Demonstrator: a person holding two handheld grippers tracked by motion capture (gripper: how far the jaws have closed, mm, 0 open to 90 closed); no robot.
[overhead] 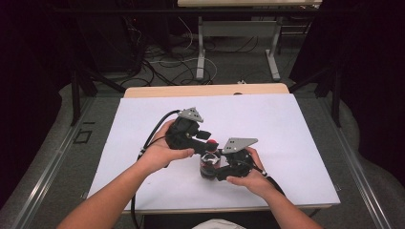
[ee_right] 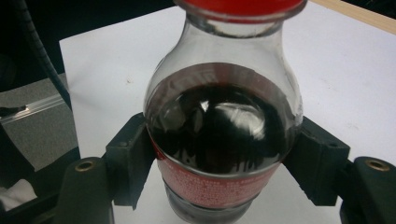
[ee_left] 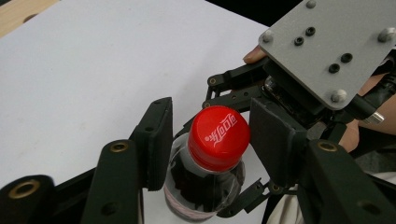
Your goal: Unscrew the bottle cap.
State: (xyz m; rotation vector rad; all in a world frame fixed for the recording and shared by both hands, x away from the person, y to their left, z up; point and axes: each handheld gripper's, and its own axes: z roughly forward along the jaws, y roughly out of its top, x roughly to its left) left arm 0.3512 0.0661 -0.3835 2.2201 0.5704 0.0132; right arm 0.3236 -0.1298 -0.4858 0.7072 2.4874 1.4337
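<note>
A small clear bottle (overhead: 208,166) of dark cola with a red cap (ee_left: 218,135) and a red label stands upright on the white table cover (overhead: 267,124), near the front middle. My right gripper (ee_right: 219,158) is shut on the bottle's body (ee_right: 219,135), one pad on each side at label height. My left gripper (ee_left: 217,140) reaches over from the left with its jaws on either side of the cap. The right pad (ee_left: 273,140) sits at the cap's edge, and a gap shows between the left pad (ee_left: 159,140) and the cap, so it is open.
The right gripper's grey plate (ee_left: 327,42) and a hand fill the left gripper view's upper right. The table's wooden far edge (overhead: 205,89) lies behind the cover. Beyond it are a desk's legs (overhead: 200,52) and floor cables (overhead: 162,62).
</note>
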